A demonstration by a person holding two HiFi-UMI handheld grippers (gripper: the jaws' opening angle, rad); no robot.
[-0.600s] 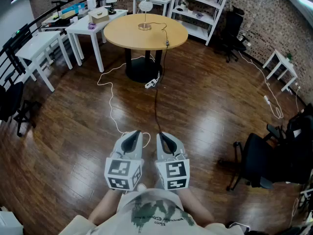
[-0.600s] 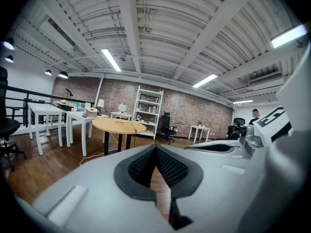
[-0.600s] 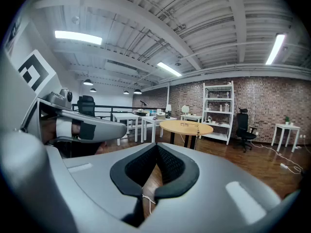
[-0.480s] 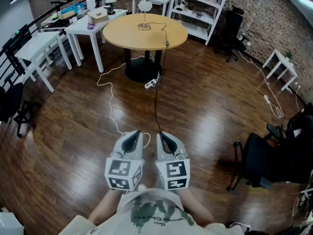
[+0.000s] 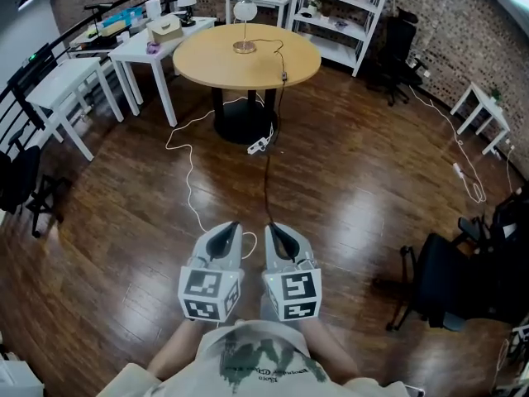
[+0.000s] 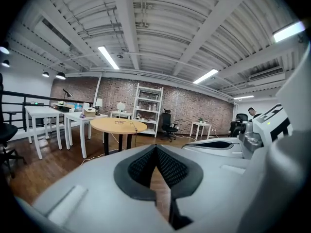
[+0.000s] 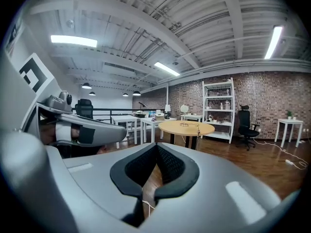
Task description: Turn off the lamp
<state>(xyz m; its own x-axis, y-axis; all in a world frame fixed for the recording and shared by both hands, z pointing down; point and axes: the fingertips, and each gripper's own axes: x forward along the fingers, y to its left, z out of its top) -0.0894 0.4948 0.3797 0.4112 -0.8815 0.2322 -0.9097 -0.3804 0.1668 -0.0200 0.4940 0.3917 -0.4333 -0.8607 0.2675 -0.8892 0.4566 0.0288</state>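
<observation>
The lamp (image 5: 245, 12), a white globe on a brass stem and base, stands on a round wooden table (image 5: 216, 63) far ahead in the head view. Its black cord runs across the top to an inline switch (image 5: 283, 76) at the table's near edge, then down to a power strip (image 5: 258, 145) on the floor. My left gripper (image 5: 230, 227) and right gripper (image 5: 273, 228) are held side by side low over the wood floor, well short of the table, both shut and holding nothing. The lamp (image 6: 121, 107) shows small and far off in the left gripper view, and the lamp (image 7: 184, 109) likewise in the right gripper view.
White side tables (image 5: 157, 44) (image 5: 58, 77) stand left of the round table, a white shelf unit (image 5: 343, 15) behind it. Black office chairs sit at right (image 5: 450, 284) and back right (image 5: 397, 44). A white cable (image 5: 188, 168) trails over the floor toward me.
The head view has shifted slightly, so the table and room sit a little lower and to the right. Both grippers keep their place and stay shut.
</observation>
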